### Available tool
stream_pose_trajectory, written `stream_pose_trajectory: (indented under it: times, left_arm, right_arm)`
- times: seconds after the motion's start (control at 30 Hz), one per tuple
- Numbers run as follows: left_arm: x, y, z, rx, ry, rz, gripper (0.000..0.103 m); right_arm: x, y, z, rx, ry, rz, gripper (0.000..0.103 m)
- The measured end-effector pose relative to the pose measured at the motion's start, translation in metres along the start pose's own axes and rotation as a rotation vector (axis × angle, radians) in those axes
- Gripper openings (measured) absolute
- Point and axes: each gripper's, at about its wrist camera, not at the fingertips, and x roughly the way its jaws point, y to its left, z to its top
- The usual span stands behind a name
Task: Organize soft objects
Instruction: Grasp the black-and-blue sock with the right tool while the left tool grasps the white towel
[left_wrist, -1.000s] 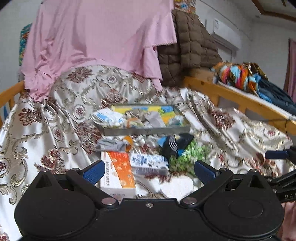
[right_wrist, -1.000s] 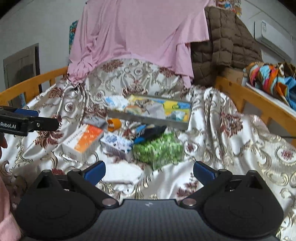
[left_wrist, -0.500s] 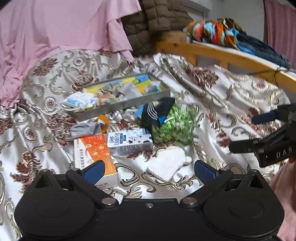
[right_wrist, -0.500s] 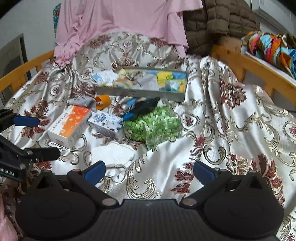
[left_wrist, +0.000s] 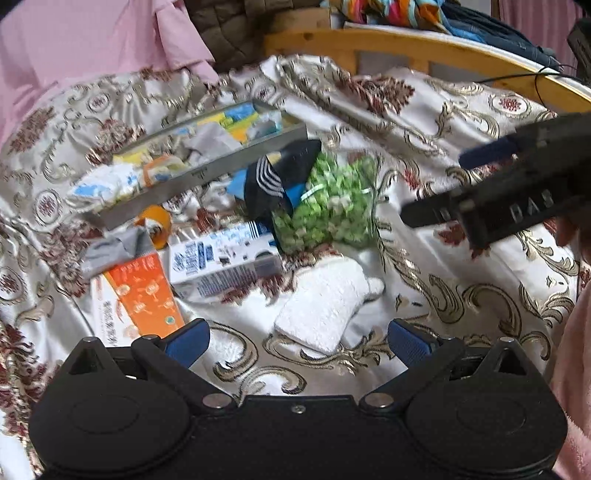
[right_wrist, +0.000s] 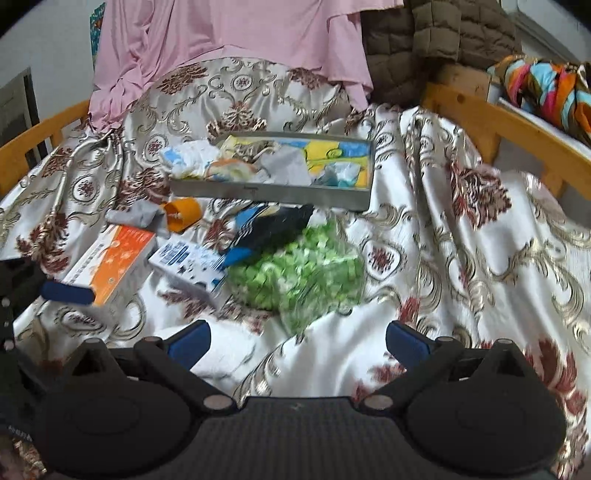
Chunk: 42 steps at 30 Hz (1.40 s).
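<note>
Both hand-held grippers, left (left_wrist: 298, 338) and right (right_wrist: 298, 338), hang spread wide and empty above the bed (right_wrist: 461, 236). Only the left view shows the white cloth (left_wrist: 325, 301) fully, just before its fingers; the right shows the gray tray (right_wrist: 273, 192) squarely.

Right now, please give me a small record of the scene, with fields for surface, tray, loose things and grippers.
surface: patterned satin bedspread
tray: grey metal tray holding cloths
soft loose things: white fluffy mitt; black striped sock; grey cloth
other loose things: green bag of cubes; orange box; blue-white carton
left gripper: open, empty, just before the mitt
right gripper: open, empty
</note>
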Motion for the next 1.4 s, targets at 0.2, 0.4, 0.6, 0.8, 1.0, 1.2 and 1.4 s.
stream_pose_trajectory:
  times: [0.2,0.4,0.6,0.8,1.0,1.2,1.4]
  left_arm:
    - [0.018,0.000,0.005,0.023,0.016,-0.031,0.102]
    - [0.039,-0.004,0.007,0.113,0.039,-0.064,0.102]
    - [0.051,-0.007,0.006,0.190,0.050,-0.079,0.100]
    - [0.061,-0.007,0.006,0.219,0.082,-0.069,0.095]
    - [0.065,-0.006,0.008,0.209,0.075,-0.108,0.086]
    - [0.073,-0.010,0.008,0.226,0.083,-0.130,0.078]
    - [0.078,-0.003,0.012,0.199,0.089,-0.117,0.059]
  right_arm:
    - [0.022,-0.007,0.004,0.006,-0.046,0.017,0.103]
    - [0.029,-0.006,0.009,-0.034,-0.150,0.034,0.103]
    - [0.040,0.008,0.008,-0.138,-0.195,0.036,0.103]
    - [0.051,0.022,0.007,-0.219,-0.212,0.052,0.103]
    - [0.064,0.026,0.013,-0.243,-0.247,0.037,0.103]
    - [0.075,0.019,0.019,-0.222,-0.259,0.048,0.103]
    - [0.082,0.022,0.022,-0.247,-0.272,0.055,0.102]
